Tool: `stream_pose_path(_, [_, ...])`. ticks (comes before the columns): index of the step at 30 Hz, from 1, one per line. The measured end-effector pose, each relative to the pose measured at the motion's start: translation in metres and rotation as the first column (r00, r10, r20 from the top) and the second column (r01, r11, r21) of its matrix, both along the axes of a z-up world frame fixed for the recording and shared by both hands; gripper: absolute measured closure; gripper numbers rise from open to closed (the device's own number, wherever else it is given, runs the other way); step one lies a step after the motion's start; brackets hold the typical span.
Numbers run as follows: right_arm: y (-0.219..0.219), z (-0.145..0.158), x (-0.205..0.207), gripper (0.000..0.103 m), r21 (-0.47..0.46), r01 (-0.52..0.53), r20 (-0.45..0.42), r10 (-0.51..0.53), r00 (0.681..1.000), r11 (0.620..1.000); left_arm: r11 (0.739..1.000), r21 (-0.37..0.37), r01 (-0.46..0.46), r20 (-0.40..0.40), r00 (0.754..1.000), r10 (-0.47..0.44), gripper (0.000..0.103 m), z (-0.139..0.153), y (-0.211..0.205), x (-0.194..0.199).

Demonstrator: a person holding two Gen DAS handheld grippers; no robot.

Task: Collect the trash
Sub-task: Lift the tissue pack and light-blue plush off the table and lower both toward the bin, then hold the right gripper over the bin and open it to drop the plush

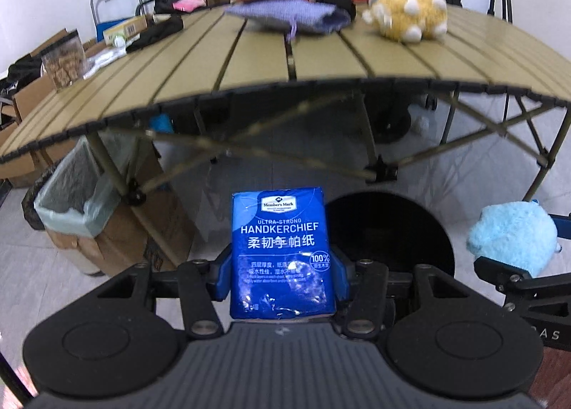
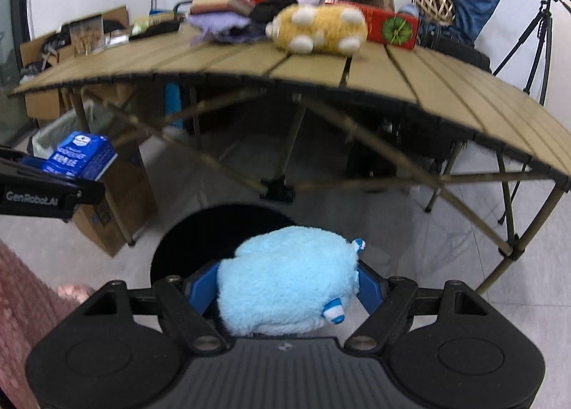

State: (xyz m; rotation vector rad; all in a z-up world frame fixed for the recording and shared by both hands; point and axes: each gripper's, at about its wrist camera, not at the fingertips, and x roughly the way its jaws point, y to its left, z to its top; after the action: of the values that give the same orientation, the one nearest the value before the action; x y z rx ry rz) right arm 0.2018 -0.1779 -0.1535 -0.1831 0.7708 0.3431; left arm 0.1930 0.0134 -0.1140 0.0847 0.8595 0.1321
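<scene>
My left gripper [image 1: 282, 275] is shut on a blue handkerchief tissue pack [image 1: 280, 248], held upright between its blue fingers. That pack [image 2: 80, 156] also shows at the left of the right wrist view. My right gripper [image 2: 289, 287] is shut on a light blue plush toy [image 2: 289, 280], which appears again at the right edge of the left wrist view as a fluffy ball [image 1: 512, 238]. Both grippers hang over a round black bin [image 1: 389, 230] on the floor, whose dark opening [image 2: 221, 234] lies just ahead of the plush toy.
A slatted tan folding table [image 1: 285, 63] stands ahead, carrying a yellow plush [image 1: 407, 15], purple cloth [image 1: 289, 15], boxes and clutter. A bag-lined bin [image 1: 71, 202] and cardboard boxes [image 1: 157, 230] sit at left. A tripod [image 2: 535, 41] stands at right. The table's legs [image 2: 506, 248] cross below.
</scene>
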Motion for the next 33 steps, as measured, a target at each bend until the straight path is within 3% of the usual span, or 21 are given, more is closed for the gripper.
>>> stream_pose_path(14, [0.019,-0.041,-0.001,0.025,-0.099,-0.037,-0.168,0.02,0.986,0.994,1.0,0.007,-0.01,-0.092,0.996,0.011,0.05,-0.033,0.012,-0.011])
stream_pose_path(33, [0.065,-0.062,0.026,0.025,-0.144,-0.098,-0.24,0.061,0.969,0.985,0.995,-0.04,-0.09,-0.15,0.985,0.083,0.05,-0.05,0.049,-0.015])
